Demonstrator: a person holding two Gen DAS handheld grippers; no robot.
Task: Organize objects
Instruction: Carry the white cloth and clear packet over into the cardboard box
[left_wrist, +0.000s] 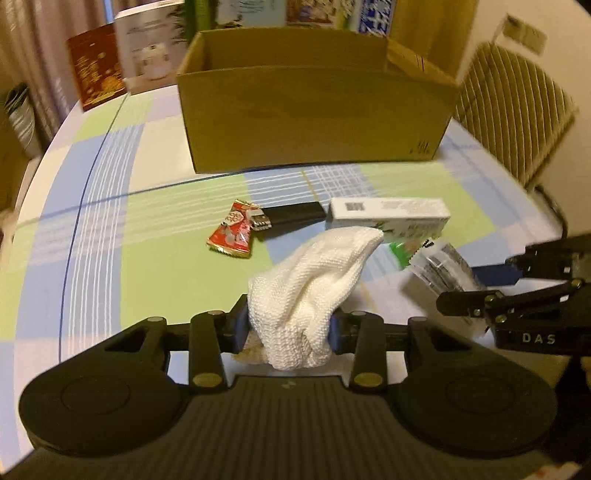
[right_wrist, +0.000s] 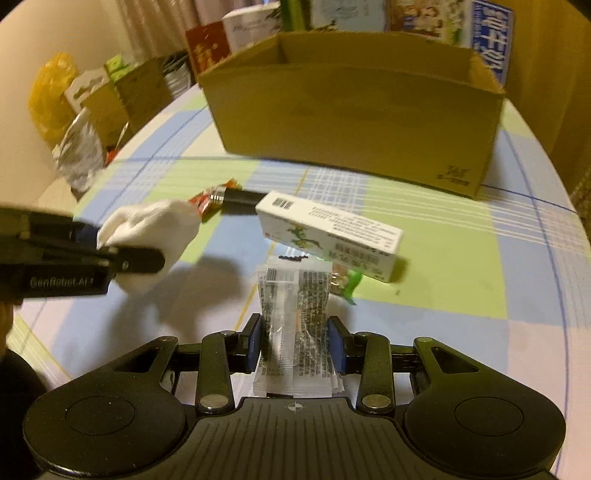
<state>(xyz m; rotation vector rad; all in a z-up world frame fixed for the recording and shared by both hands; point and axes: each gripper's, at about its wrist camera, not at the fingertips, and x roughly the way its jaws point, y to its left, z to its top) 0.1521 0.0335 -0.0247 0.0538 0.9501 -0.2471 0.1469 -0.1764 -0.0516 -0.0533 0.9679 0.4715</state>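
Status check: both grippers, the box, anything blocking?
Left gripper shut on white cloth. Right gripper shut on clear packet. Cardboard box open, straight ahead. White carton, lighter, red wrapper lie between.

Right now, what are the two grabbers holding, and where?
Left gripper pinches the white sock at one bunched end; right gripper grips the clear packet by its sides.

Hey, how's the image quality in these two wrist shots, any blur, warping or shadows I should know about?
Left wrist view: cardboard box and chair motion-smeared, white cloth fairly sharp, fisheye bends the table edge. Right wrist view: warm dim light, box soft, left gripper casts a shadow beside the clear packet.
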